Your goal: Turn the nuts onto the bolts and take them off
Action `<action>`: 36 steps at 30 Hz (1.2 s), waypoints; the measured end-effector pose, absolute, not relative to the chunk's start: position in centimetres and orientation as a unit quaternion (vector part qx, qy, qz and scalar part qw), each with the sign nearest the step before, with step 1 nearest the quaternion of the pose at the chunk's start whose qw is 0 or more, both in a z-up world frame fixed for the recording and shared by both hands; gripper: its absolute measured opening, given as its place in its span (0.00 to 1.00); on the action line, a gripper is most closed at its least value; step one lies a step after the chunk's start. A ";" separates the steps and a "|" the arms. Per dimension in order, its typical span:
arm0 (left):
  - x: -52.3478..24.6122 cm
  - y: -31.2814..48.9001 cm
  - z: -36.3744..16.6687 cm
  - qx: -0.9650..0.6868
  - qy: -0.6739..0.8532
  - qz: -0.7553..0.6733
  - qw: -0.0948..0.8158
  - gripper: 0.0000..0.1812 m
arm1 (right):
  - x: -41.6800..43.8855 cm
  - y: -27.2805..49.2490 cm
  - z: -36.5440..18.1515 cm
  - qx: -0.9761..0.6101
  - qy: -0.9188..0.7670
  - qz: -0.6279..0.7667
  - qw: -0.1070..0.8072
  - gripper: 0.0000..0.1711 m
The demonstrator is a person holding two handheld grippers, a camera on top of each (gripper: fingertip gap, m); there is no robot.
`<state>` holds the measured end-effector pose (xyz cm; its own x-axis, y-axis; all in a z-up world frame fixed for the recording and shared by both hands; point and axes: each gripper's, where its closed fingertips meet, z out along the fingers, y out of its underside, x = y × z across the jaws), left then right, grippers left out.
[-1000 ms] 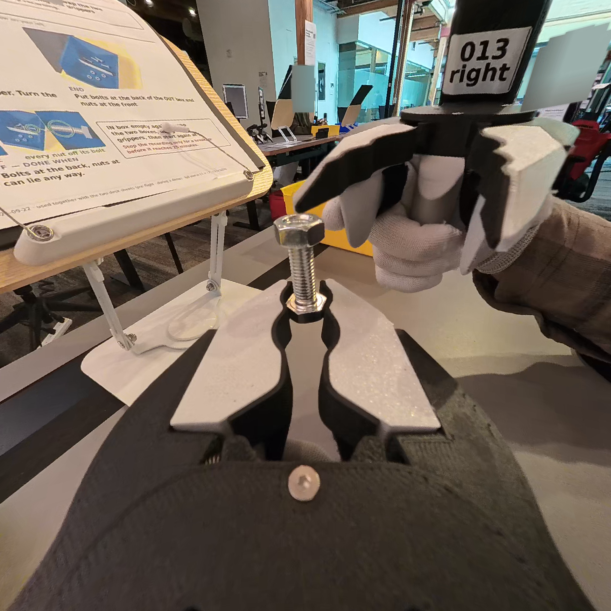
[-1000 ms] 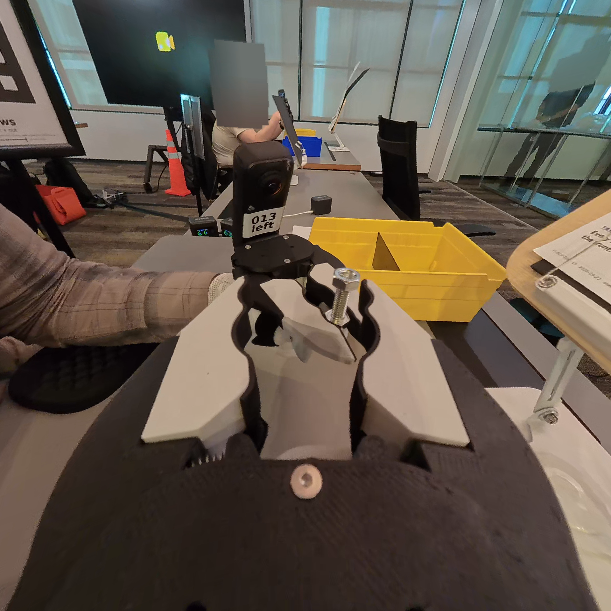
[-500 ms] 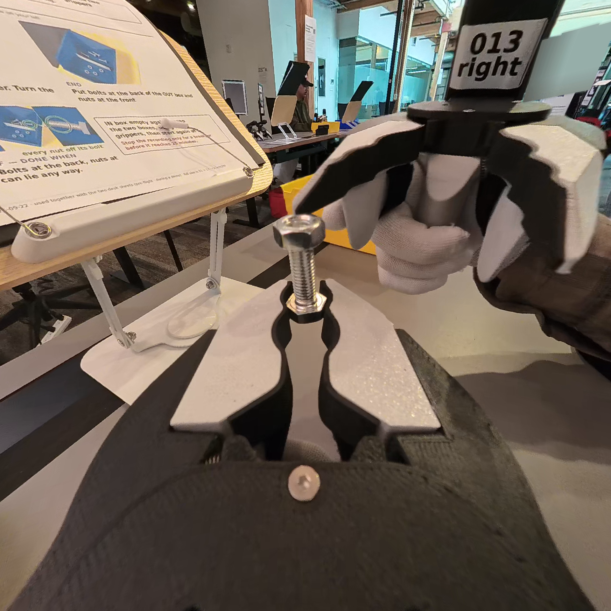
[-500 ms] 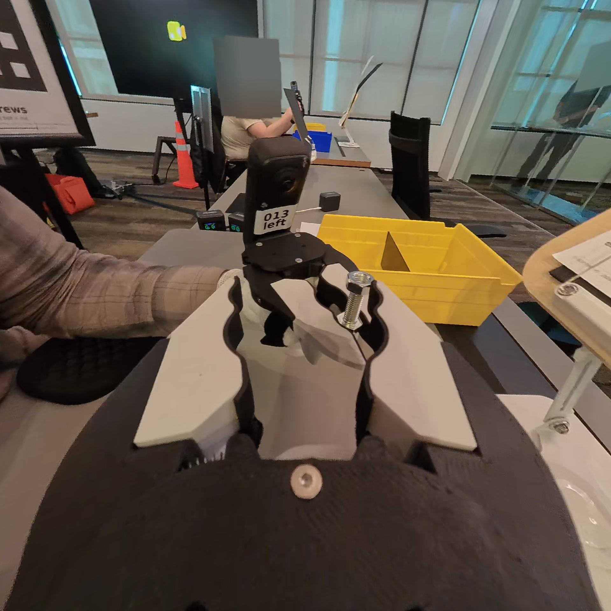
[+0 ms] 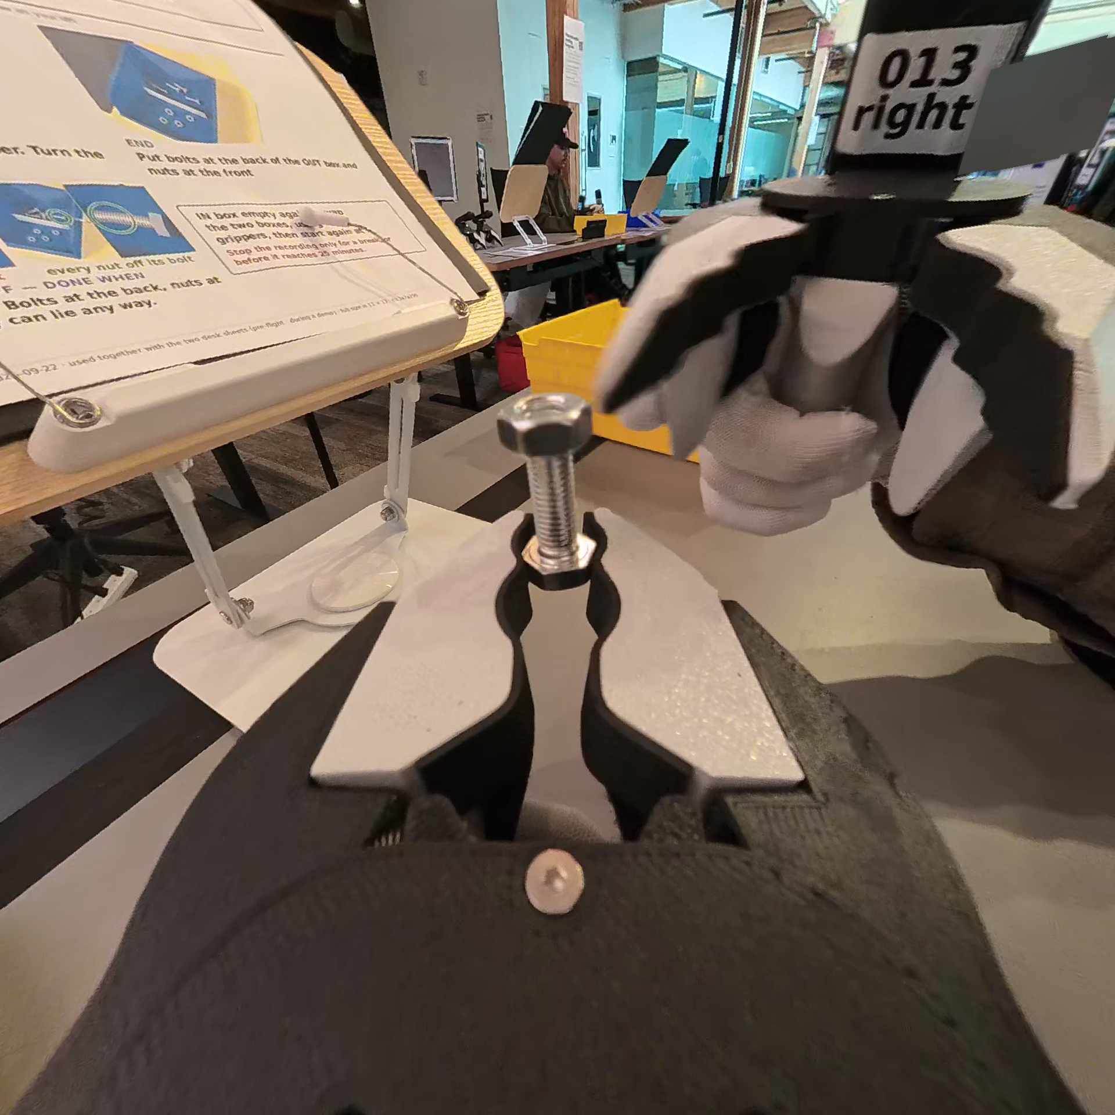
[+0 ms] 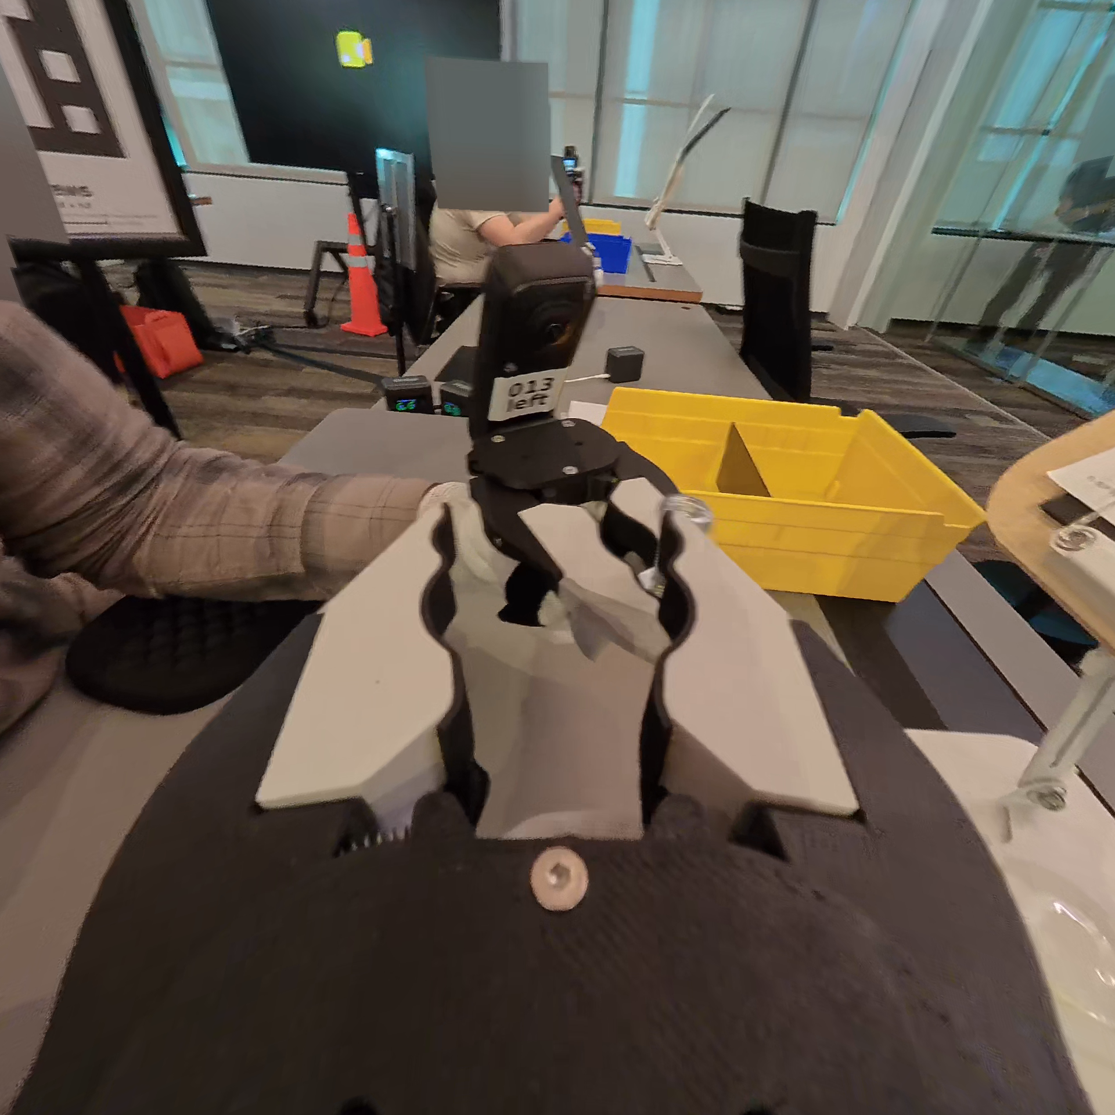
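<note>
Gripping a silver hex steel nut between closed tips, left gripper holds the threaded silver steel bolt upright, head up, in left wrist view; right wrist view: right gripper, jaws apart, empty, near yellow plastic bin.

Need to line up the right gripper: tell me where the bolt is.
In the left wrist view the bolt stands upright at centre, its lower end clamped at the tips of the left gripper, with the open right gripper just to its right.
</note>
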<state>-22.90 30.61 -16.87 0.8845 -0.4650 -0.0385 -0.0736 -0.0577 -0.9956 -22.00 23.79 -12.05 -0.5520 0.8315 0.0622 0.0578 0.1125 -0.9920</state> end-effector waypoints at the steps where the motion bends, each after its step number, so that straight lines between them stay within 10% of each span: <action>1: -23.0 30.6 -16.9 -0.713 0.188 -0.148 0.659 0.08 | -21.6 23.4 -12.0 -0.321 -0.671 0.581 0.329 0.33; 11: -22.7 30.6 -17.0 -0.713 0.193 -0.151 0.657 0.08 | -22.6 24.3 -12.5 -0.350 -0.661 0.568 0.342 0.49; 15: -22.9 30.7 -17.2 -0.716 0.188 -0.152 0.655 0.08 | -21.4 24.0 -12.5 -0.319 -0.675 0.576 0.333 0.26; 22: -22.5 30.7 -17.3 -0.717 0.196 -0.152 0.652 0.08 | -22.7 25.3 -12.9 -0.360 -0.652 0.570 0.347 0.51; 28: -23.0 30.7 -17.3 -0.717 0.189 -0.154 0.653 0.08 | -21.5 24.4 -12.5 -0.317 -0.666 0.580 0.345 0.22; 33: -22.5 30.7 -17.4 -0.717 0.198 -0.155 0.650 0.08 | -23.0 25.9 -13.0 -0.363 -0.642 0.570 0.362 0.52; 36: -22.7 30.7 -17.5 -0.719 0.194 -0.153 0.649 0.08 | -22.7 24.6 -13.3 -0.344 -0.658 0.574 0.344 0.47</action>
